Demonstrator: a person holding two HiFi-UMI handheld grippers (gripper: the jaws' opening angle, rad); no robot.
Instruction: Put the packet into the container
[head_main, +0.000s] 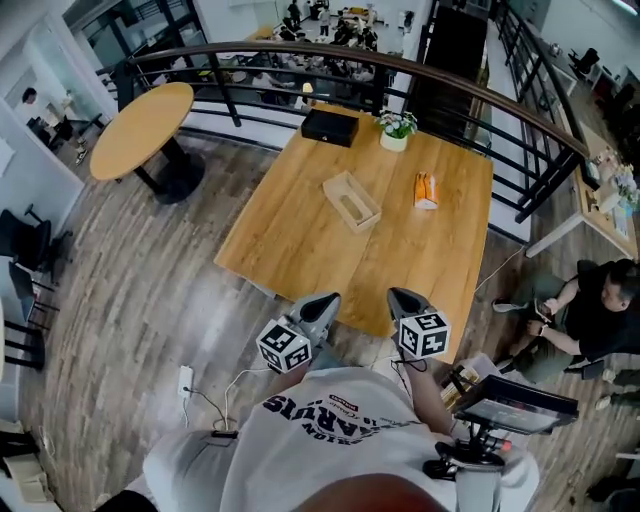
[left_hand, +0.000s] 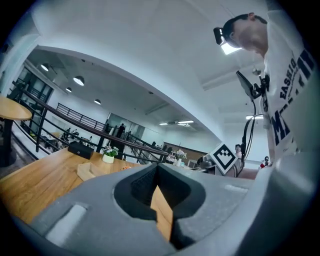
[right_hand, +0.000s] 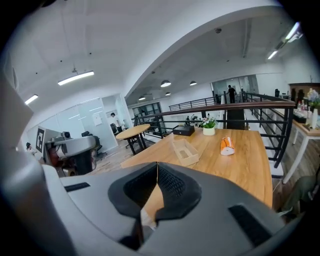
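An orange packet (head_main: 426, 190) lies on the far right part of the wooden table (head_main: 300, 240). To its left, near the middle, sits an open wooden container (head_main: 351, 200) with nothing visible inside. In the right gripper view the packet (right_hand: 227, 145) lies right of the container (right_hand: 184, 151). My left gripper (head_main: 325, 300) and right gripper (head_main: 400, 296) hover side by side at the table's near edge, well short of both objects. Both have their tips together and hold nothing. The left gripper view shows the container (left_hand: 90, 171) far off, beyond the left gripper (left_hand: 157, 165). The right gripper (right_hand: 157, 165) points toward the table.
A black box (head_main: 330, 127) and a small potted plant (head_main: 396, 130) stand at the table's far edge by a curved railing (head_main: 480, 95). A round table (head_main: 145, 130) is at the left. A person (head_main: 600, 310) sits at the right, and a stand with a screen (head_main: 505, 410) is close by.
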